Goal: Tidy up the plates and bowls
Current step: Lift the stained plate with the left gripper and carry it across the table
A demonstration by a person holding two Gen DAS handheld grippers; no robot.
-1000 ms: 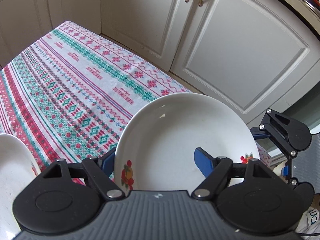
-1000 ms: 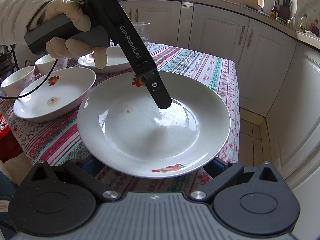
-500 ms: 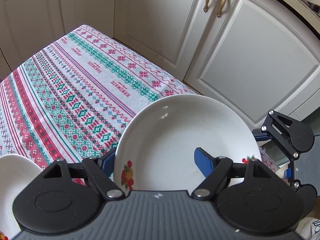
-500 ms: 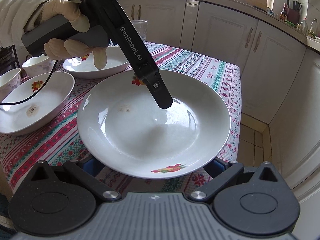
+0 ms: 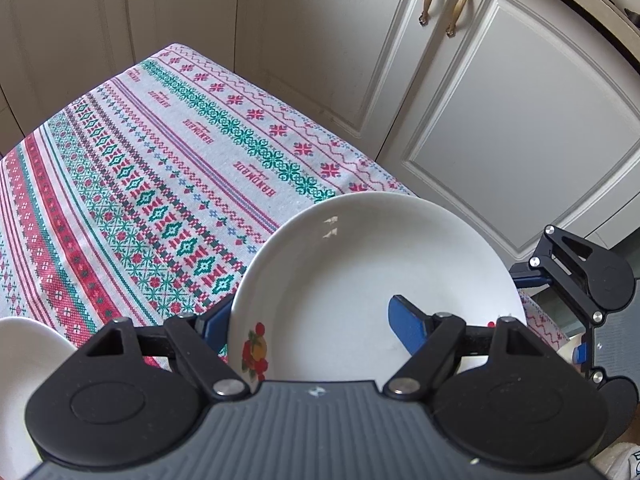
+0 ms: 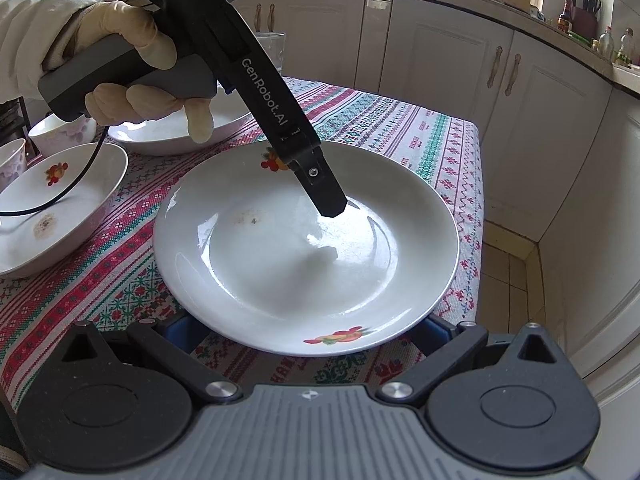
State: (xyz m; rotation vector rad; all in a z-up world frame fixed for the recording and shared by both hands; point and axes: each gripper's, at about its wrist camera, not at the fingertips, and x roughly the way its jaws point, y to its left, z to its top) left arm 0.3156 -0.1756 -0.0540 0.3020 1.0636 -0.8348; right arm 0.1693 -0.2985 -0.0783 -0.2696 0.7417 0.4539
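Observation:
A white deep plate (image 6: pixel 280 260) with fruit prints lies at the near right corner of the patterned tablecloth (image 6: pixel 400 132). My left gripper (image 5: pixel 308 320) stands open astride its rim. One blue pad is inside the plate (image 5: pixel 360 272) and the other is outside, beside the fruit print. In the right wrist view its finger (image 6: pixel 320 188) hovers over the plate's middle and throws a shadow below. My right gripper (image 6: pixel 306 326) is open at the near rim. Its blue pads show low at both sides, partly hidden under the rim. It also shows from the left wrist, the right gripper (image 5: pixel 550 314) at the plate's right edge.
A gloved hand (image 6: pixel 120 40) holds the left gripper, its cable hanging over a flowered bowl (image 6: pixel 52 208). Another bowl (image 6: pixel 160 136), two cups (image 6: pixel 56 132) and a glass (image 6: pixel 276 48) stand behind. The table edge (image 6: pixel 476 200) drops to tiled floor. Cabinets (image 5: pixel 500 120) are close.
The plate and both grippers shifted together to the right across the cloth; the bowls slid leftward in the right wrist view. Over the last half second nothing moved.

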